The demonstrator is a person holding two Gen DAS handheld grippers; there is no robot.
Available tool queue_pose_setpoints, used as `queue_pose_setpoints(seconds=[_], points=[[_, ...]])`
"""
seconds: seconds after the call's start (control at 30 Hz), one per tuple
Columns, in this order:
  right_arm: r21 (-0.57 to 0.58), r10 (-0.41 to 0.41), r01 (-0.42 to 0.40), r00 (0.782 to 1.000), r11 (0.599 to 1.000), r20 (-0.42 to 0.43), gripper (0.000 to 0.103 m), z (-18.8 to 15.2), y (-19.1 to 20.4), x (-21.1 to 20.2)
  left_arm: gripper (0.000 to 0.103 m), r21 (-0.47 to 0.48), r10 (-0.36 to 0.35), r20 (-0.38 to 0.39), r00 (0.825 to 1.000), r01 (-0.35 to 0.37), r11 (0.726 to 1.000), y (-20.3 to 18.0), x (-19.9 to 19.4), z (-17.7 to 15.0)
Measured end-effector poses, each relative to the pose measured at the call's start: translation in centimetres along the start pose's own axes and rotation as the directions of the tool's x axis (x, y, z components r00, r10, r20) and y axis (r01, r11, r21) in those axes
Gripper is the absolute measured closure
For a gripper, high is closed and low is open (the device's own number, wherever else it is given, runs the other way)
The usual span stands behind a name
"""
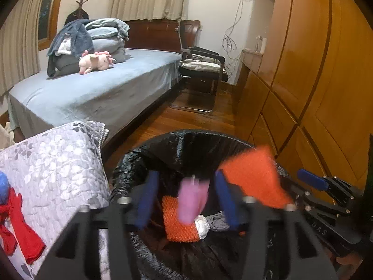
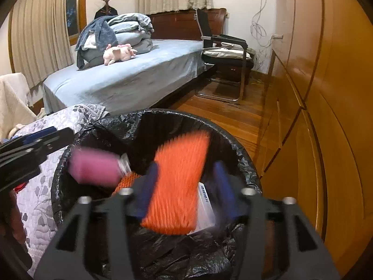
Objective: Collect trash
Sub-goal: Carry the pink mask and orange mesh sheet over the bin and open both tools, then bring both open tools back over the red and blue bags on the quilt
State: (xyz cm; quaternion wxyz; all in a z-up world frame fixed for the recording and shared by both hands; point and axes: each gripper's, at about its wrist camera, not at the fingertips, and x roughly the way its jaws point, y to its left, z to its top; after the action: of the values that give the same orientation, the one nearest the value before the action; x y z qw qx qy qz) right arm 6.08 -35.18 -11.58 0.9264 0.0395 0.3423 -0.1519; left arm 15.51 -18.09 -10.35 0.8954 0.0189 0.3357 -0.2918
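A bin with a black liner (image 1: 130,161) (image 2: 105,126) stands right below both grippers. My left gripper (image 1: 186,200) is open over its mouth, and a blurred pink bottle (image 1: 192,200) (image 2: 95,168) hangs loose between the blue fingers, touching neither pad. My right gripper (image 2: 186,186) is open too, with a blurred orange foam net (image 2: 179,182) (image 1: 254,182) loose between its fingers. Another orange net (image 1: 179,221), crumpled white paper (image 1: 201,226) and a white box (image 2: 206,207) lie inside the bin. One blue finger (image 1: 312,179) of the right gripper shows in the left wrist view.
A quilted grey cover (image 1: 58,163) with a red cloth (image 1: 21,228) lies left of the bin. Behind it is a blue bed (image 1: 98,88) with folded bedding and a pink plush. A black chair (image 1: 202,70) and a wooden wardrobe (image 1: 314,81) stand at the right.
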Motion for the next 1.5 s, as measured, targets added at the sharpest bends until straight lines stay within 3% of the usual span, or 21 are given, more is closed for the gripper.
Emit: queue_pose_setpoints(seconds=[0.07, 0.13, 0.23, 0.47, 0.73, 1.03, 1.5], points=[[0.014, -0.017, 0.017, 1.000, 1.000, 0.018, 0.025, -0.2, -0.1, -0.3, 0.035, -0.003, 0.007, 0.003, 1.000, -0.007, 1.000, 0.4, -0.4, -0.1], [0.020, -0.036, 0.035, 0.999, 0.999, 0.033, 0.012, -0.3, 0.0, -0.7, 0.032, -0.005, 0.020, 0.012, 1.000, -0.020, 1.000, 0.9, -1.0, -0.2], [0.025, -0.034, 0.034, 0.999, 0.999, 0.038, 0.008, -0.3, 0.3, -1.2, 0.020, -0.018, 0.054, 0.036, 0.998, -0.054, 0.998, 2.1, -2.3, -0.3], [0.004, 0.006, -0.007, 0.997, 1.000, 0.078, 0.005, 0.7, 3.1, -2.8, 0.006, -0.033, 0.162, 0.104, 0.981, -0.160, 0.987, 5.1, -6.6, -0.7], [-0.078, 0.094, -0.085, 0.989, 0.993, 0.118, 0.005, 2.2, 8.7, -4.4, 0.006, -0.098, 0.261, 0.138, 0.955, -0.249, 0.963, 9.5, -11.3, -1.5], [-0.158, 0.194, -0.174, 0.973, 0.972, 0.123, 0.005, 3.0, 15.8, -4.9, 0.006, -0.166, 0.381, 0.142, 0.914, -0.357, 0.919, 15.2, -15.6, -3.2], [-0.233, 0.334, -0.302, 0.936, 0.924, 0.110, 0.005, 3.6, 26.6, -3.6, 0.006, -0.277, 0.572, 0.089, 0.816, -0.531, 0.801, 26.1, -19.2, -6.7]])
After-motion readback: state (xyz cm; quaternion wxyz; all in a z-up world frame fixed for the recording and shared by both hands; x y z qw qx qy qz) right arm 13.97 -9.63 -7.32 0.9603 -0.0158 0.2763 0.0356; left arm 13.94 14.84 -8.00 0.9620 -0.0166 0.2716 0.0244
